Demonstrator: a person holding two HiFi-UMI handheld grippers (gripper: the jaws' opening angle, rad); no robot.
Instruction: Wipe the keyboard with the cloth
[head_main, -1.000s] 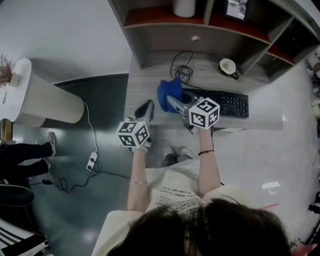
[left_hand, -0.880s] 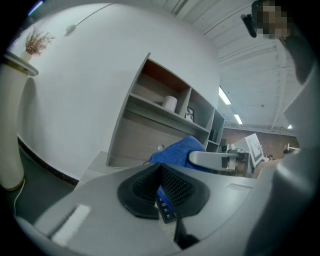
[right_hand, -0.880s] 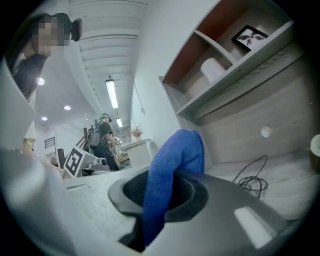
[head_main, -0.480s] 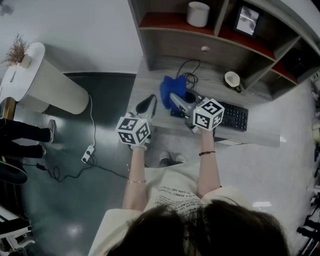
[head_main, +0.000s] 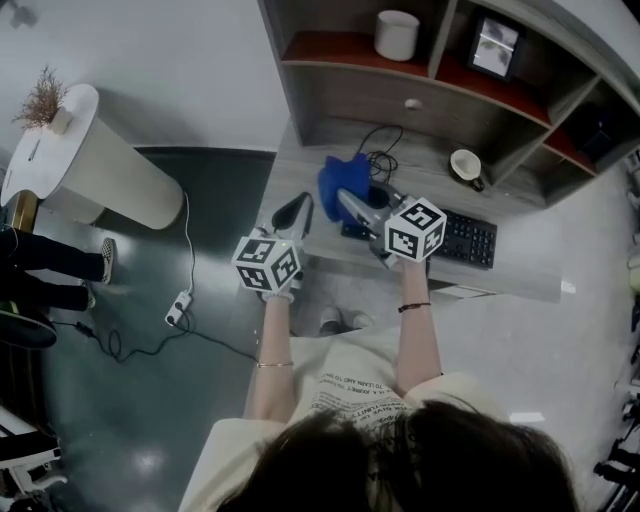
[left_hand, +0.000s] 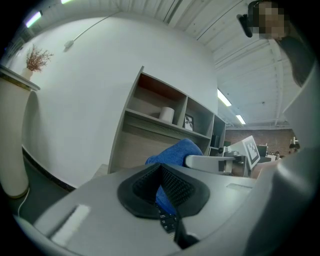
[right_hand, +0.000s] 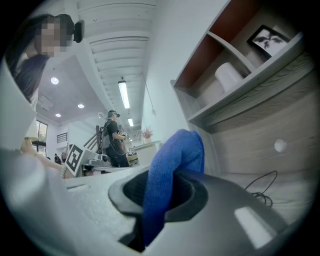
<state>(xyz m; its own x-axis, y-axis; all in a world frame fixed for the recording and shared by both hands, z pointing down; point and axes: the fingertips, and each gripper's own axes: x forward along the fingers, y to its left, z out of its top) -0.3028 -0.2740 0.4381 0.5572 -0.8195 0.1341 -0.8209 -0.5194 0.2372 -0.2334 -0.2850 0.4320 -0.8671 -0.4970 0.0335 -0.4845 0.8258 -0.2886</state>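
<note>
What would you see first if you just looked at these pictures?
The bright blue cloth stands out first, pinched in the right gripper at the left end of the black keyboard on the grey desk. Next come the black-and-white marker cubes on that gripper and on the left gripper.

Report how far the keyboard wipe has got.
Done: the cloth is picked up, clamped in the right tongs. In hand: it sits at the left end of the keyboard; whether it touches is unclear. Left: the keys towards the right, all uncovered. The left tongs are shut and empty.
</note>
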